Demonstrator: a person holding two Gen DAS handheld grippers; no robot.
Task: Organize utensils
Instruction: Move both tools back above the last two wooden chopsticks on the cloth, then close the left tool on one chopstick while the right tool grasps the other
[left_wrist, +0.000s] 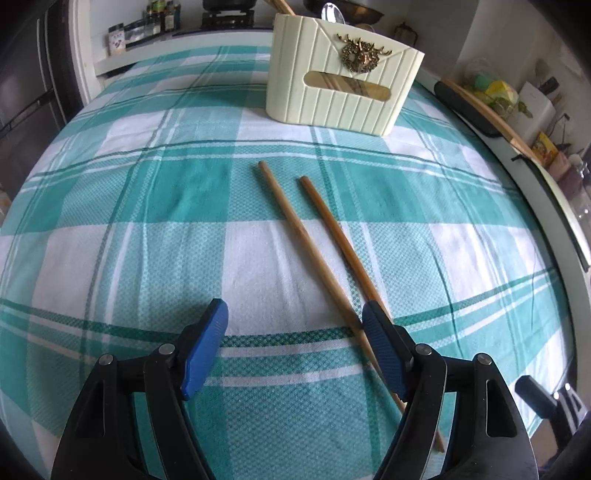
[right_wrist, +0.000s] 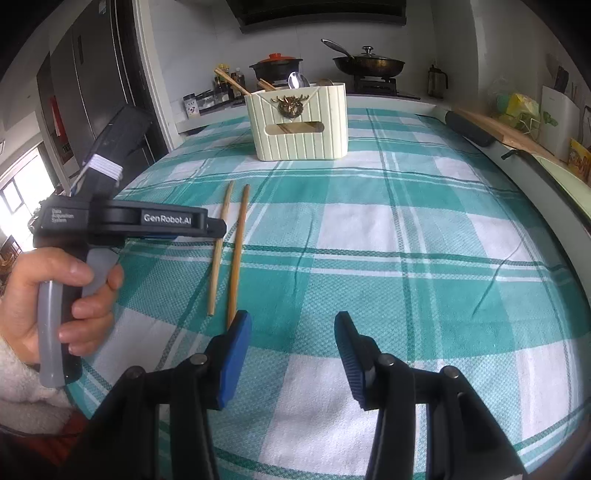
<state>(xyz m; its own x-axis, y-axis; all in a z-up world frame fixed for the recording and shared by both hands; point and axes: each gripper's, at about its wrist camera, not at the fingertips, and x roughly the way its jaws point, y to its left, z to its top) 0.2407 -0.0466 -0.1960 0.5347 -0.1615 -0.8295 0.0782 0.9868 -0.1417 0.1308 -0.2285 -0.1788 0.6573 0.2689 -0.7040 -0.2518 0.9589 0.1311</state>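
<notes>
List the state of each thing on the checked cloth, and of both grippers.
Two wooden chopsticks: flat on the teal checked cloth, side by side, not gripped.
Cream ribbed plastic utensil holder: upright, already holding chopsticks and a metal spoon.
Left gripper: open, empty, above the chopsticks' near ends.
Right gripper: open, empty.

Bare cloth (left_wrist: 147, 229) lies ahead of the left gripper's (left_wrist: 295, 317) fingers; two chopsticks (left_wrist: 317, 254) run beside its right finger. The holder (left_wrist: 343, 85) stands well beyond.
</notes>
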